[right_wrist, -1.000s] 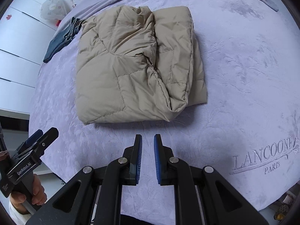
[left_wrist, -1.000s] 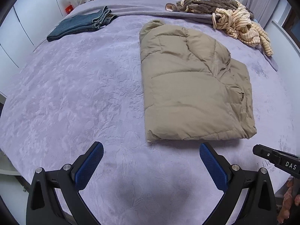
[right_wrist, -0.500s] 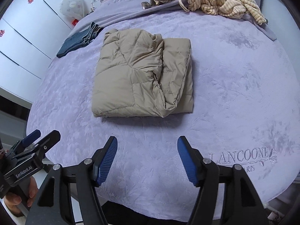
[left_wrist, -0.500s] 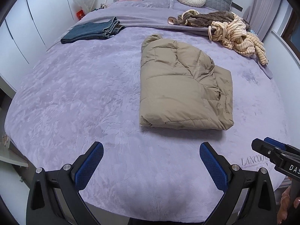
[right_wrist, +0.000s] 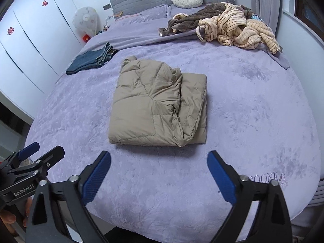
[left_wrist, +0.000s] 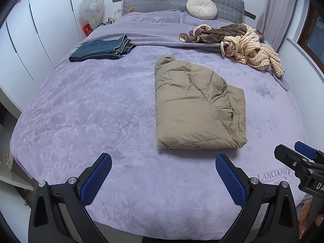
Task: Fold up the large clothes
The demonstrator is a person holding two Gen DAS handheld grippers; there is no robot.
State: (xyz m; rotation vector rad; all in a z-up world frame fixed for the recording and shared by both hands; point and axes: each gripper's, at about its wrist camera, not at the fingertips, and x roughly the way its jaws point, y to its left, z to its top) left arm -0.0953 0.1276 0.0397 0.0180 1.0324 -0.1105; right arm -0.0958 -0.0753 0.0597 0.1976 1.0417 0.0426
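The folded tan puffer jacket (left_wrist: 197, 109) lies flat on the purple bed (left_wrist: 81, 109) just beyond both jaw pairs, apparently released: left gripper (left_wrist: 163, 174) spread empty, right gripper (right_wrist: 159, 170) opening with nothing between.

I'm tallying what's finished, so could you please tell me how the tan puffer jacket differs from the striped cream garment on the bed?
The tan puffer jacket is folded into a compact, flat rectangle; the striped cream garment lies crumpled in a loose heap. The jacket sits alone mid-bed, while the striped garment is tangled against a brown fleece garment near the headboard. The jacket is plain and quilted; the other is dark-striped and soft-looking. Both rest on the purple bedspread, untouched by either gripper.
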